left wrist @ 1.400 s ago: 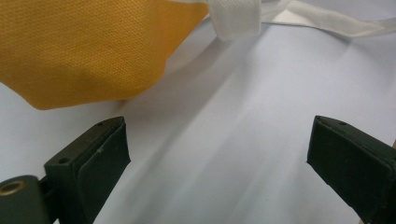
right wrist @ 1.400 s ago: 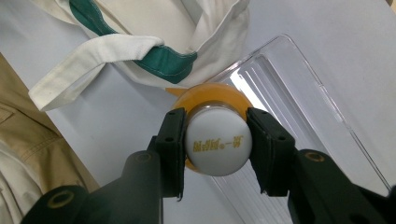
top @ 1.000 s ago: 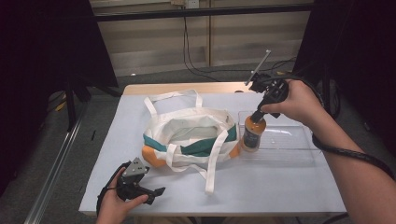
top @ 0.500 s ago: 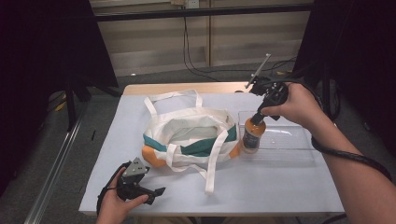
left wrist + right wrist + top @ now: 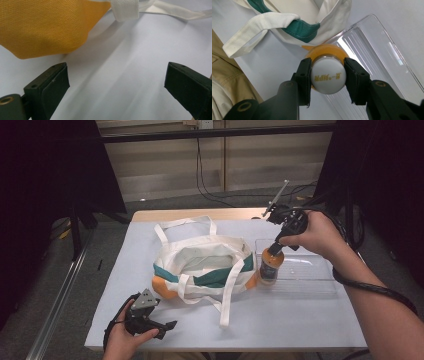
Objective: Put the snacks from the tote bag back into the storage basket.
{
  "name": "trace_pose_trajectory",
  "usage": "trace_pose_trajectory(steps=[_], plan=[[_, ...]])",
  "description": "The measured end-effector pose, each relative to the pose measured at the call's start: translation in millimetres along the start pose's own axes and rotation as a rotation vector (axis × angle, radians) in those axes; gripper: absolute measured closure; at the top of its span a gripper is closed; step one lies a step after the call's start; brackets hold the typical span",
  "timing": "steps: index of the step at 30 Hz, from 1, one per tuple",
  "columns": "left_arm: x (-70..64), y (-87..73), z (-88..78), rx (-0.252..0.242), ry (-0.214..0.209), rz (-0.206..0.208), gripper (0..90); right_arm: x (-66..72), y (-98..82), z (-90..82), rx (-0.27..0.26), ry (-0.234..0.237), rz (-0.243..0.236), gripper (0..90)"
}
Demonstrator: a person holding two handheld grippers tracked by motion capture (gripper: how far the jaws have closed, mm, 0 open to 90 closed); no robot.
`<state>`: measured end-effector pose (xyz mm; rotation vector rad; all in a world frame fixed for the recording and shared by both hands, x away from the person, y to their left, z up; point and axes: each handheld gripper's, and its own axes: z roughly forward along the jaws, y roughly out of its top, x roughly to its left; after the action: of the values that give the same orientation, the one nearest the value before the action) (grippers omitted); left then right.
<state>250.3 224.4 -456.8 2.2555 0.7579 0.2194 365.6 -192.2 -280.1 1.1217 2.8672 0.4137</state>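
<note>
The table point(image 5: 300, 320) is white, and the high view takes in its whole top: a cream bag point(image 5: 202, 265) with a green band and orange corners lies open in the middle, and a clear tray point(image 5: 310, 275) sits just to its right. The bottle point(image 5: 270, 266), orange with a white cap, stands upright at the tray's left end, close against the bag's corner; whether its base rests on the tray or hangs just above it I cannot tell. The right gripper point(image 5: 276, 249) comes down on it from above. The right gripper view adds what the high view hides: the two black pads are pressed on either side of the white cap point(image 5: 327, 78), which bears yellow lettering too blurred to read, with the tray's ribbed floor below. The left gripper point(image 5: 167, 327) lies low near the table's front edge, apart from the bag. The left gripper view shows its jaws standing wide with bare tabletop between them, the bag's orange corner point(image 5: 47, 25) and a white strap point(image 5: 126, 10) just beyond.
</note>
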Motion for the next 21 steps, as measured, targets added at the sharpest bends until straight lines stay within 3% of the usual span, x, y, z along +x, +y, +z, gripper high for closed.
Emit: trace_pose_trajectory(steps=[21], plan=[[-0.6, 0.2, -0.1, 0.003, 0.000, 0.002, 5.3, -0.2, -3.3, 11.6, 0.022, 0.004, -0.005, 59.6]])
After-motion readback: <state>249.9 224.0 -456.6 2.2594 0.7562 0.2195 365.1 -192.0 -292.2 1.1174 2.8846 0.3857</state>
